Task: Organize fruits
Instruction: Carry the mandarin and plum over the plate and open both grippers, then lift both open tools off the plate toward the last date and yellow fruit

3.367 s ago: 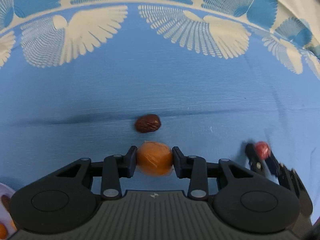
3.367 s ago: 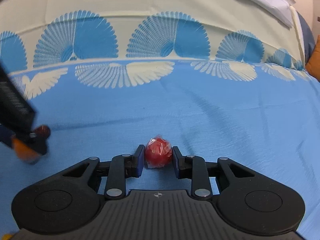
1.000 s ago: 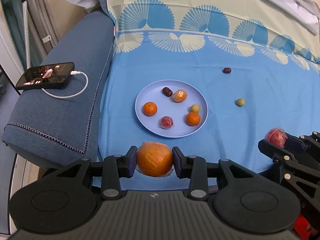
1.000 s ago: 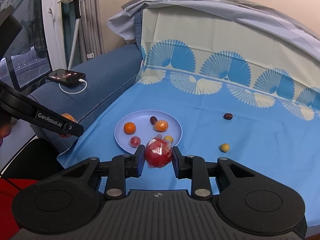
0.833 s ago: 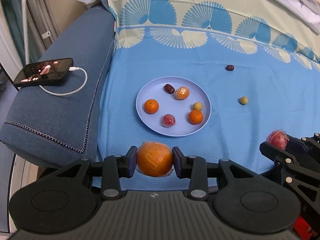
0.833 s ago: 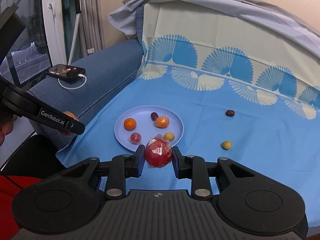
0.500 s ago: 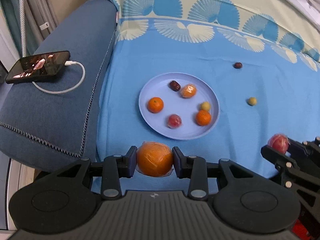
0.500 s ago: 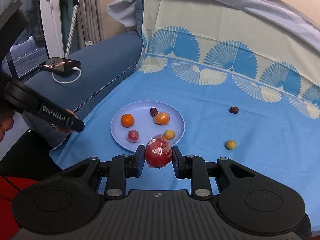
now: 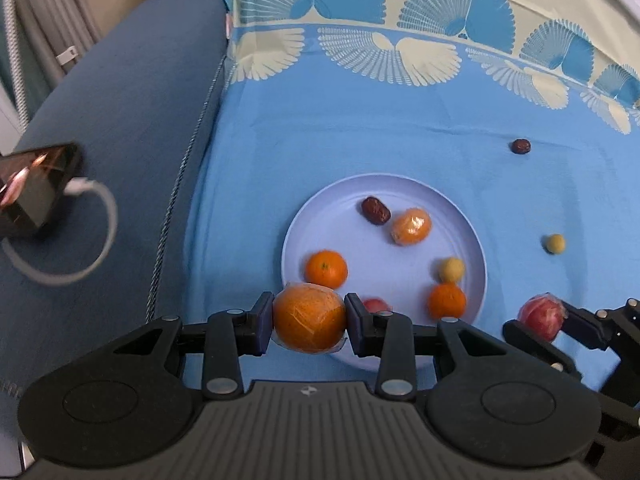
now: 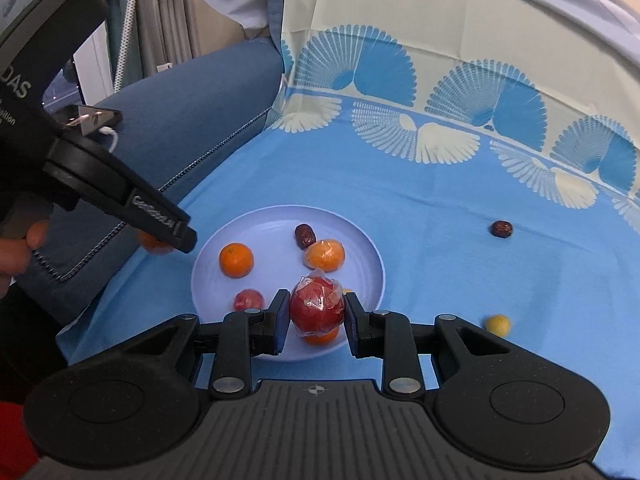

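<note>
1. The plate (image 9: 298, 216) on the blue cloth (image 9: 360, 128) already carries six pieces: two small oranges, a wrapped orange fruit, a dark date, a small yellow fruit and a small red one.
2. The left gripper (image 9: 309, 322) is clamped on a wrapped orange (image 9: 309, 318), held above the plate's near edge.
3. The right gripper (image 10: 317, 318) is clamped on a wrapped red apple (image 10: 316, 308), also above the plate's near side.
4. Still loose on the cloth, well apart from the plate: a date (image 9: 521, 146) and a yellow fruit (image 9: 554, 243).
5. Judged from this, the job is over halfway: two fruits need setting down, two need collecting.
</note>
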### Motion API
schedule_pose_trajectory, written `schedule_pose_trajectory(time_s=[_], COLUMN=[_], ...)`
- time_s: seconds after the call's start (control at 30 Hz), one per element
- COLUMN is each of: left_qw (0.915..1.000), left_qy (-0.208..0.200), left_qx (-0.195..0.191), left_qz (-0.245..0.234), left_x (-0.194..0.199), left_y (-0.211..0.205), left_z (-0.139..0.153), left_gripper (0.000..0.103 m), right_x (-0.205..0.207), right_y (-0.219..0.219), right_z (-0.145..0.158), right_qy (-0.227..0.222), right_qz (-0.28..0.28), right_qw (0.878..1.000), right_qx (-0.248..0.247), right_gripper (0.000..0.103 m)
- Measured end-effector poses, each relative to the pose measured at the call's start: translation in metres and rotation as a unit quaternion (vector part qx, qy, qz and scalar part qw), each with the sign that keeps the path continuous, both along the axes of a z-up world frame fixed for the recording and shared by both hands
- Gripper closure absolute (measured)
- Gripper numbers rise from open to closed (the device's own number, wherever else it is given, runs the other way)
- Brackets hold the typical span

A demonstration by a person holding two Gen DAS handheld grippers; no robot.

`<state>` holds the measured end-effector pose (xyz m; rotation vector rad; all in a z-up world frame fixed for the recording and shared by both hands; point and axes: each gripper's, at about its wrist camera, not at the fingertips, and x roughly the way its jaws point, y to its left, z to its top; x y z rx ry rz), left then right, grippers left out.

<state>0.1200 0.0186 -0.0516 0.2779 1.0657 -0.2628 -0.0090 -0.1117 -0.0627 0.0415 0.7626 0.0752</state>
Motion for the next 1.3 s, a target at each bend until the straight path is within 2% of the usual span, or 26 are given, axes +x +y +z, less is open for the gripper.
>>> schedule_pose_trajectory(time_s=[0.43,0.47,0.5,0.53,0.57,0.63,0.77,0.87,1.03,1.3], left_qw=[0.9994,0.9994,0.9994,0.9995,0.9996,0.9996,0.9990,0.9990,0.9989,0.9986], left_qy=[0.027,0.028,0.028,0.025,0.017,-0.008,0.003,-0.002,0.013,-0.001], left_qx=[0.016,0.017,0.016,0.017,0.020,0.025,0.043,0.040,0.042,0.053], left_qz=[-0.014,-0.012,-0.009,-0.004,0.002,0.010,-0.013,-0.019,-0.016,0.001], left_x=[0.056,0.059,0.063,0.064,0.065,0.063,0.051,0.029,-0.013,-0.083], left_y=[-0.030,-0.030,-0.031,-0.030,-0.030,-0.028,-0.027,-0.019,-0.003,0.026], left_z=[-0.047,-0.050,-0.052,-0.052,-0.051,-0.046,-0.045,-0.035,-0.021,-0.005], left_gripper=[0.061,0.058,0.052,0.026,0.000,0.000,0.000,0.000,0.000,0.000], right_x=[0.064,0.067,0.071,0.074,0.076,0.076,0.063,0.040,-0.002,-0.061], right_y=[-0.009,-0.010,-0.011,-0.013,-0.014,-0.015,-0.015,-0.015,-0.010,0.006], right_z=[-0.039,-0.042,-0.044,-0.045,-0.046,-0.046,-0.043,-0.036,-0.020,0.017], right_qy=[0.030,0.034,0.038,0.042,0.046,0.043,0.057,0.068,0.086,0.030], right_qz=[0.009,0.010,0.009,0.005,-0.003,-0.016,-0.026,-0.026,-0.034,-0.030], right_qw=[1.000,0.999,0.999,0.999,0.999,0.999,0.998,0.997,0.995,0.999], right_qx=[0.004,0.007,0.011,0.014,0.016,0.017,0.020,0.030,0.041,0.014], right_gripper=[0.073,0.072,0.071,0.056,0.033,0.014,0.011,0.009,0.004,0.001])
